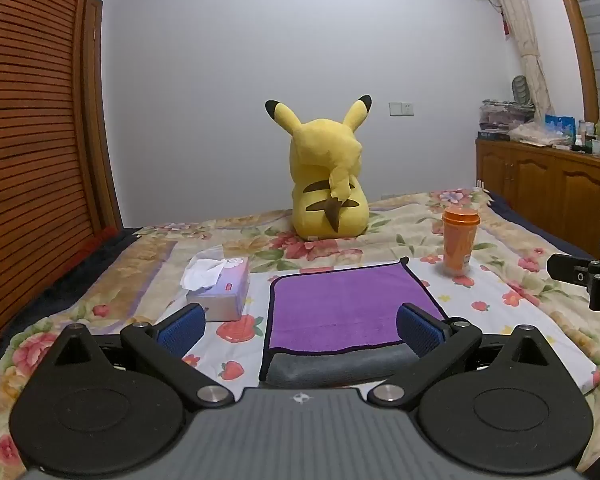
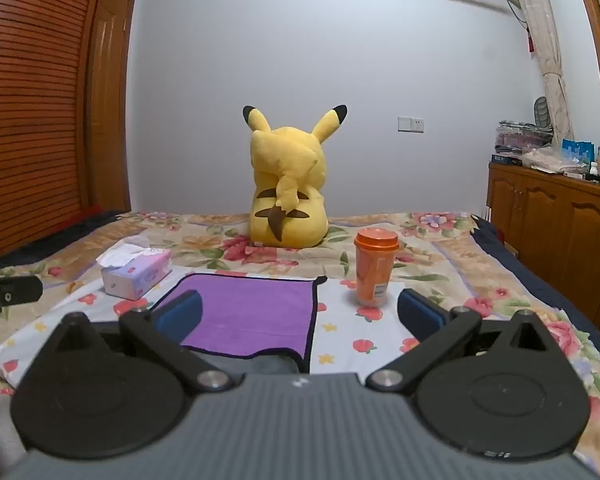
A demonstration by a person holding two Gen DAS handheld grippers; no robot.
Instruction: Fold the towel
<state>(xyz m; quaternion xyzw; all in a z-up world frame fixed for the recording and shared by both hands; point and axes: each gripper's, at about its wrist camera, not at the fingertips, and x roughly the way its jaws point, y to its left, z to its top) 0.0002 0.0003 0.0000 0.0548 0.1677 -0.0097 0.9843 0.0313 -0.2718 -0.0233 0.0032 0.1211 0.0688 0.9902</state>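
Observation:
A purple towel with a black hem lies flat on the flowered bedspread, its grey underside showing along the near edge. It also shows in the right wrist view. My left gripper is open and empty, held just short of the towel's near edge. My right gripper is open and empty, over the towel's near right corner. The right gripper's side shows at the right edge of the left wrist view.
A tissue box sits left of the towel. An orange cup with a lid stands at the towel's far right corner. A yellow plush toy sits farther back. A wooden cabinet is at right, a slatted wardrobe at left.

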